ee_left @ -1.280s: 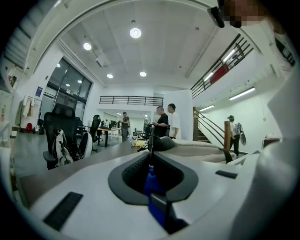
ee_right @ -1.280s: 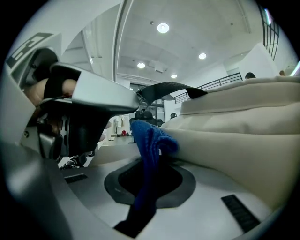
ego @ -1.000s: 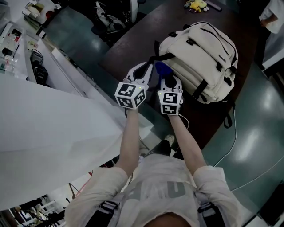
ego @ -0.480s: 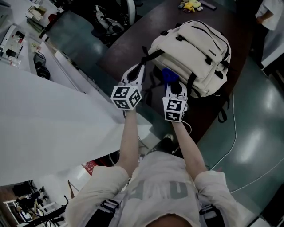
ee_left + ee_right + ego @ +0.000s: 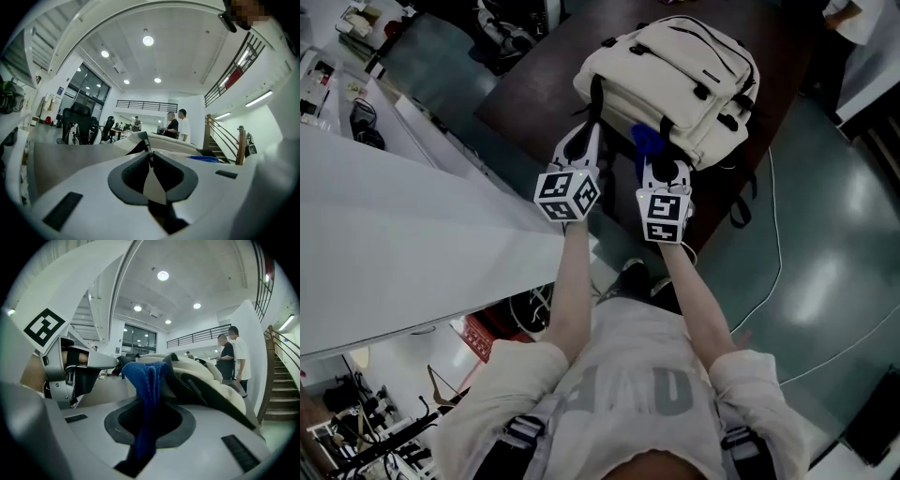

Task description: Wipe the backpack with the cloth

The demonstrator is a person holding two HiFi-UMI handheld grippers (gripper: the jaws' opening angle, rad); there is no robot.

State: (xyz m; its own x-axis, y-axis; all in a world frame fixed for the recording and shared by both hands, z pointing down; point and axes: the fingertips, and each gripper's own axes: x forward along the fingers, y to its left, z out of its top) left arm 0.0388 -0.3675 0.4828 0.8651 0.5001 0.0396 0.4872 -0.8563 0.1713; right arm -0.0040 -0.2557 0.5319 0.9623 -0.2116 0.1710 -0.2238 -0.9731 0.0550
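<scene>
— While the cream fabric backpack is lying flat on the dark brown table, what is the right gripper doing?

— Its jaws are clamping tight on a blue cloth. The cloth is looking nubbly, like terry. It is bunching into one thick fold, running down between the dark ribbed pads and standing up above them. Its top is resting against the near end of the backpack.

— And the left gripper?

— Its jaws are meeting at the tips and pinching the end of a narrow black strap that is coming off the backpack's near corner. Lower down, the curved grey pads are leaving a small wedge-shaped gap between them.

— How are the two grippers sitting?

— They are sitting side by side at the bag's near end. The left one is at the corner and the right one is nearer the middle. Their boxy marker cubes are facing up toward the head camera.

— What is the bag itself looking like?

— It is looking soft, padded and rounded. Black zips and buckles are crossing its pale panels. On the right, dark webbing is hanging over the table edge above a glossy teal floor.
</scene>
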